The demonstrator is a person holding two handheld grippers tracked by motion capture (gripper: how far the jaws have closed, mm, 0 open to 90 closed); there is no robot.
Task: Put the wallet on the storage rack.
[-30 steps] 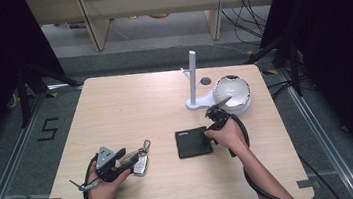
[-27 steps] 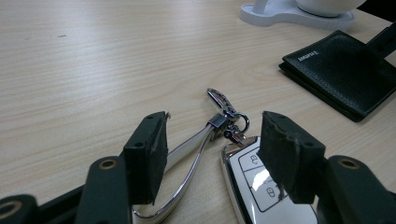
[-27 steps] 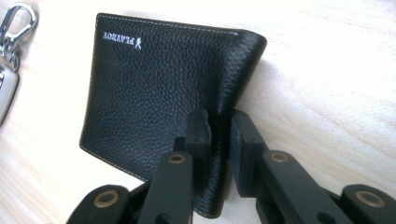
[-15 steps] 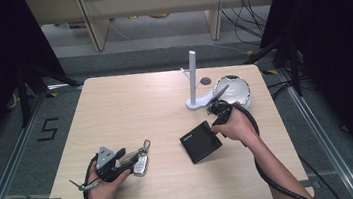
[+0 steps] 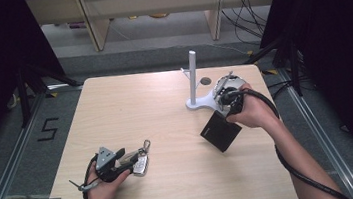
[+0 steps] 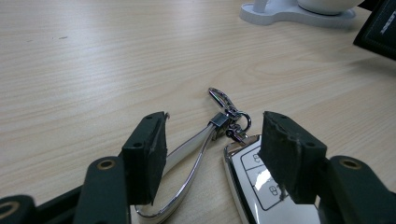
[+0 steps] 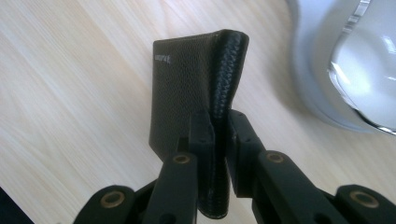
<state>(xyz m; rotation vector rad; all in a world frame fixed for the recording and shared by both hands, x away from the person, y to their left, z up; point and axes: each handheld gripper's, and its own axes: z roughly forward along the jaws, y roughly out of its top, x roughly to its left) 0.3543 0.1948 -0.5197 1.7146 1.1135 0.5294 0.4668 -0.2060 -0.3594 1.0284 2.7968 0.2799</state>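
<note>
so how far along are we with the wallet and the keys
Done: the right gripper has clamped the black wallet and holds it tilted off the table. In hand: carrying it. Left: the car key lies between the left gripper's open jaws, ungripped.

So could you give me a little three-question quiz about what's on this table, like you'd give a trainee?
1. True or false: the right hand-held gripper is shut on the black wallet.
2. What lies between the open jaws of the left hand-held gripper? A) a pen B) a car key with strap C) a coin
3. What white thing stands on the table beside the wallet?

Key:
1. True. The jaws pinch the wallet's folded edge.
2. B. The car key and its strap lie there, and the pads are not pressing on them.
3. A white stand with an upright post.
</note>
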